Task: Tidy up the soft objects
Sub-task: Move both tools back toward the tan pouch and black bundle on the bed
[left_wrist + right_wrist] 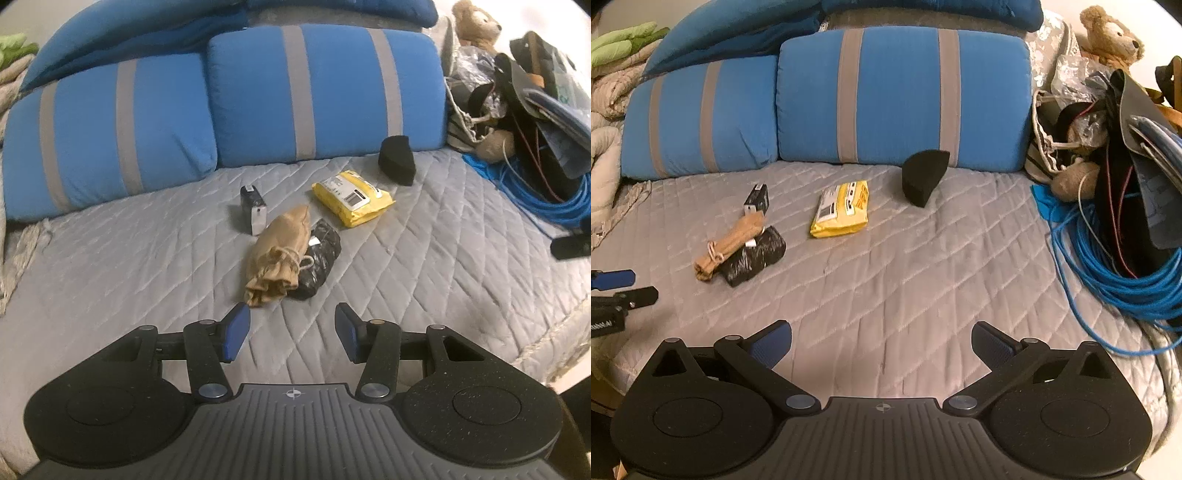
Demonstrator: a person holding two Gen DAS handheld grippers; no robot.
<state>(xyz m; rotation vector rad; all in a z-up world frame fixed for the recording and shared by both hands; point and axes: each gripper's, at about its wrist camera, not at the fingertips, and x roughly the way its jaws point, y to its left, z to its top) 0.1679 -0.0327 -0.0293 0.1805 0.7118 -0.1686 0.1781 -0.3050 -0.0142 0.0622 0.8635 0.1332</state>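
A bed covered in a grey diamond-quilted bedspread. Two blue pillows with grey stripes lean along its far edge. Coiled blue cable lies to the pillows' right.

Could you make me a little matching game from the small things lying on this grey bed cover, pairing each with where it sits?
Things:
1. tan drawstring pouch
2. yellow packet
3. black foam wedge
4. small black and silver box

Places:
A. closest to the blue striped pillows
B. lying against a black wrapped bundle
C. between the bundle and the foam wedge
D. just behind the pouch's far end, on its left

Pairs: 1-B, 2-C, 3-A, 4-D
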